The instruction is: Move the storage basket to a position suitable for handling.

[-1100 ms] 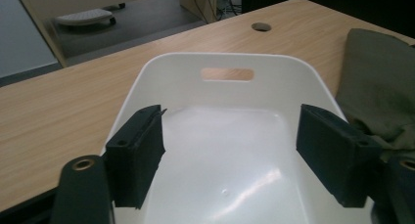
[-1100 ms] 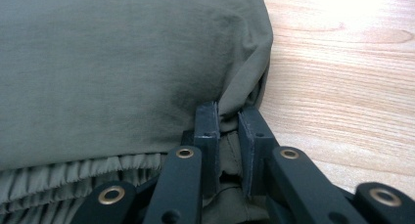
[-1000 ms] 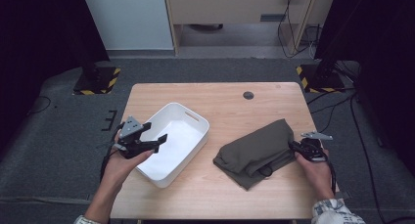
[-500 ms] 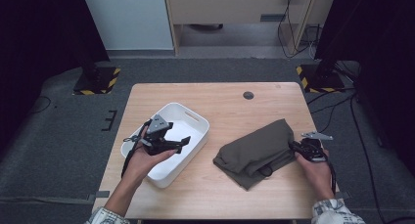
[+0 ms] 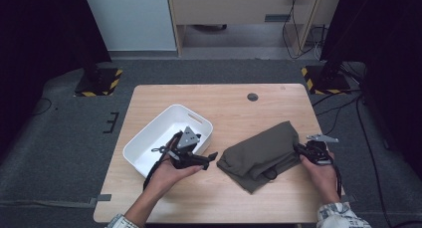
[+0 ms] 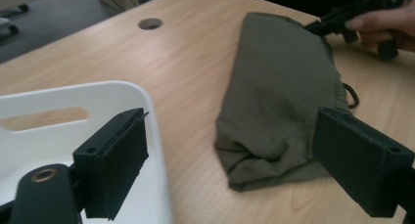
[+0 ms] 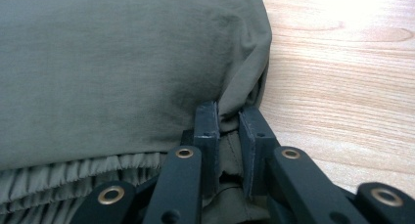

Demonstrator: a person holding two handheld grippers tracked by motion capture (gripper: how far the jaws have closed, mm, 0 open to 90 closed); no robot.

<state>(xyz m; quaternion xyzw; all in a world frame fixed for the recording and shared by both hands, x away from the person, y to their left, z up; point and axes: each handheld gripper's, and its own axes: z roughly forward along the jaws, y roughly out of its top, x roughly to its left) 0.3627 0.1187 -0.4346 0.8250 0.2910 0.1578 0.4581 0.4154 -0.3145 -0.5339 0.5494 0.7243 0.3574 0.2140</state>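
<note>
An olive green folded garment (image 5: 263,151) lies on the right half of the wooden table (image 5: 234,108). My right gripper (image 5: 300,149) is at its right edge, shut on a pinch of the fabric (image 7: 228,119). A white plastic bin (image 5: 149,138) stands to the left with nothing in it. My left gripper (image 5: 206,158) hovers over the bin's right rim and points at the garment's left end. Its jaws have just been opening and stand wide, with nothing between them. In the left gripper view the garment (image 6: 279,87) lies ahead of that gripper (image 6: 240,160), past the bin's rim (image 6: 147,101).
A round cable hole (image 5: 253,96) sits near the table's far edge. Bare wood separates the bin from the garment. A black drawstring loop (image 6: 350,94) pokes out from the garment's near side. Floor stands with yellow-black bases (image 5: 102,83) flank the table.
My left gripper has travelled right, from the bin's left side across it to its right rim, toward the garment. The right gripper and the garment have stayed put.
</note>
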